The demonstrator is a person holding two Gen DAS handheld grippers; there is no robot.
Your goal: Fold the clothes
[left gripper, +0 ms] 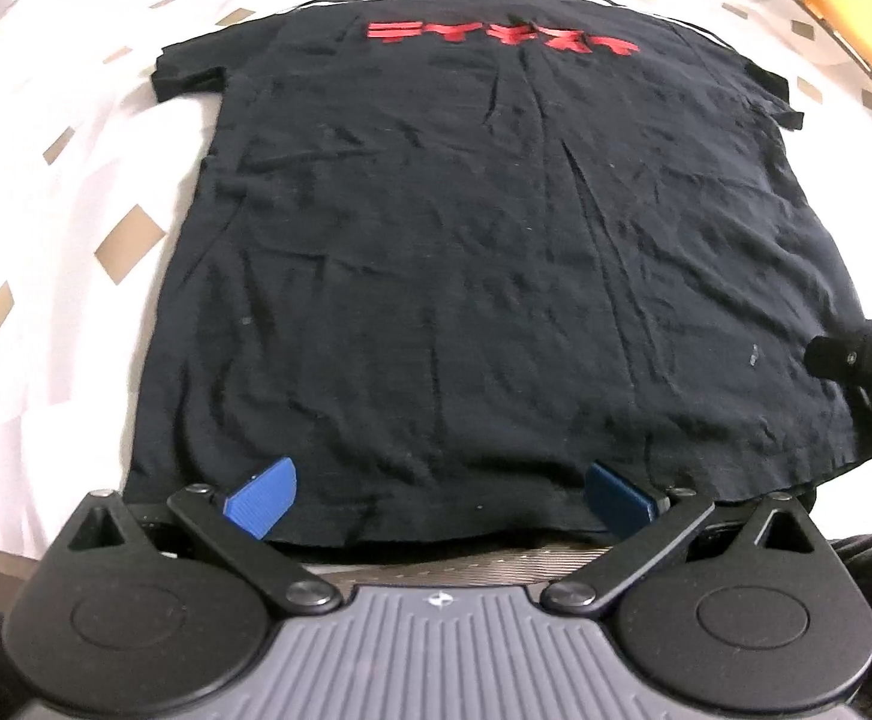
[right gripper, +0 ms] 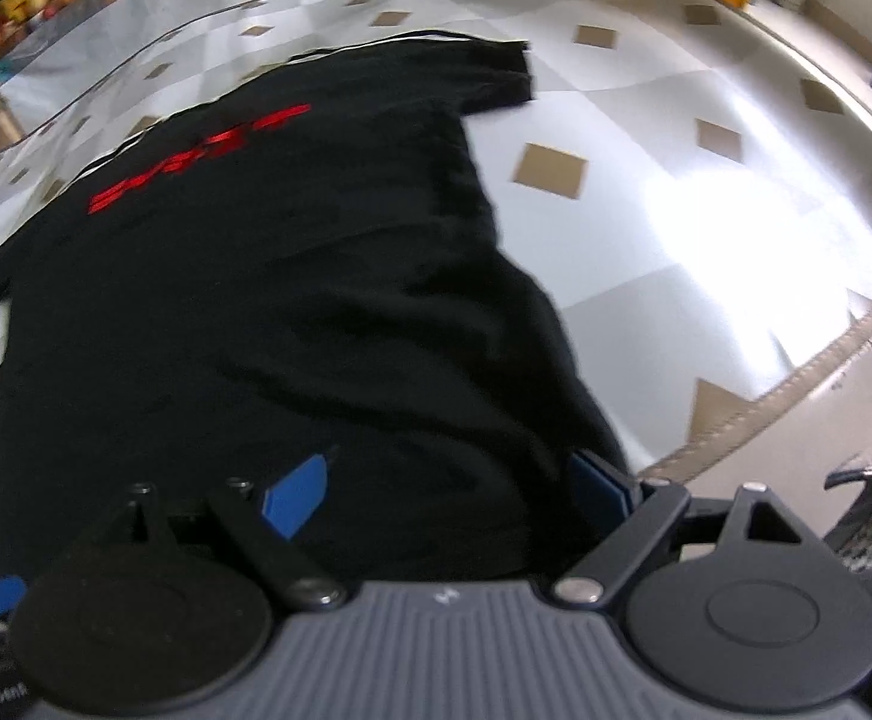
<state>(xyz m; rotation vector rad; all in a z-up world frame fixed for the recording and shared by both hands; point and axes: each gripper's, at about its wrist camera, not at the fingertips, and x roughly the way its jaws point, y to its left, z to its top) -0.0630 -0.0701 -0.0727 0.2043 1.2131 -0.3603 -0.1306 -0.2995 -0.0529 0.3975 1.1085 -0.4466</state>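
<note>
The black T-shirt (left gripper: 496, 252) lies spread flat on the white cloth with tan diamonds (left gripper: 76, 192), its red lettering (left gripper: 499, 39) at the far end from both tools and its bottom hem nearest to them. No fold shows yet: both short sleeves stick out to the sides, the body is one open panel with only small wrinkles, so the work looks to be at its very start, with smoothing done and every fold still to come. The left gripper (left gripper: 442, 495) hangs over the near hem, its blue pads spread wide and straddling a stretch of that edge, with no fabric pinched between them. The right gripper (right gripper: 448, 486) sits over the shirt's near right corner, jaws likewise wide apart, the dark cloth running between the fingers but not squeezed by them; this view is blurred, so whether a pad touches the fabric is unclear. In the left view the right tool's dark body shows just off to the right. My guess is that both pads must next close on the hem.
</note>
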